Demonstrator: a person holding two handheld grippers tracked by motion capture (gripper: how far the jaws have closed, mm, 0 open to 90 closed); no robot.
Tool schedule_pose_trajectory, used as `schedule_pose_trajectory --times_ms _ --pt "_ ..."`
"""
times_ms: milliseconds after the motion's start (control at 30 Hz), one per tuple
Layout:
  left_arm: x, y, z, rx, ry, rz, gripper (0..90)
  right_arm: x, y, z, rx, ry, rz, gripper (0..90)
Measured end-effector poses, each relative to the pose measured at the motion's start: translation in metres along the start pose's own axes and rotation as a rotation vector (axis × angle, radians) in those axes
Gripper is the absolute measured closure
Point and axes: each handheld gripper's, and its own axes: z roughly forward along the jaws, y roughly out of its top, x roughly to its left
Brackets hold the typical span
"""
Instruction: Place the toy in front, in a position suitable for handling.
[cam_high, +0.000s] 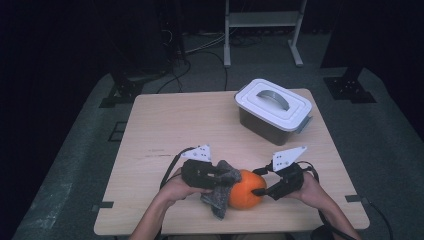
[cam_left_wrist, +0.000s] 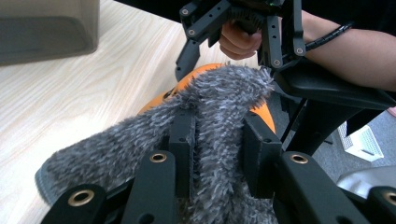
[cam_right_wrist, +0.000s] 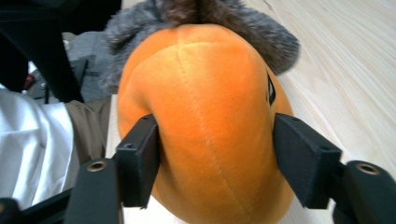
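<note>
An orange plush toy (cam_high: 245, 189) rests on the wooden table (cam_high: 175, 125) near its front edge. A grey fuzzy cloth (cam_high: 222, 187) is draped over the toy's left side. My left gripper (cam_high: 225, 176) is shut on that cloth; in the left gripper view the cloth (cam_left_wrist: 219, 107) is bunched between the jaws of the left gripper (cam_left_wrist: 217, 154) and lies against the toy (cam_left_wrist: 194, 77). My right gripper (cam_high: 257, 189) comes at the toy from the right. In the right gripper view both pads of the right gripper (cam_right_wrist: 217, 158) press on the plush toy (cam_right_wrist: 210, 107), with the cloth (cam_right_wrist: 261, 28) behind it.
A dark bin with a white lid and grey handle (cam_high: 274, 107) stands at the table's back right. Bare tabletop lies to the left and behind the toy. Cables and a white frame are on the floor beyond the table.
</note>
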Motion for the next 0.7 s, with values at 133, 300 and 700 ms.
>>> schedule_pose_trajectory --times_ms 133,300,700 --pt "0.003 0.002 0.006 -0.008 0.010 -0.025 68.3 0.000 -0.001 -0.002 -0.015 -0.054 0.048 30.0" --pt "0.005 0.006 0.008 -0.015 0.064 -0.049 68.4 0.002 0.002 -0.004 -0.015 -0.086 0.067 30.7" --pt "0.002 0.016 0.022 -0.016 0.062 -0.044 68.3 0.020 0.022 -0.004 0.042 -0.126 0.046 17.8"
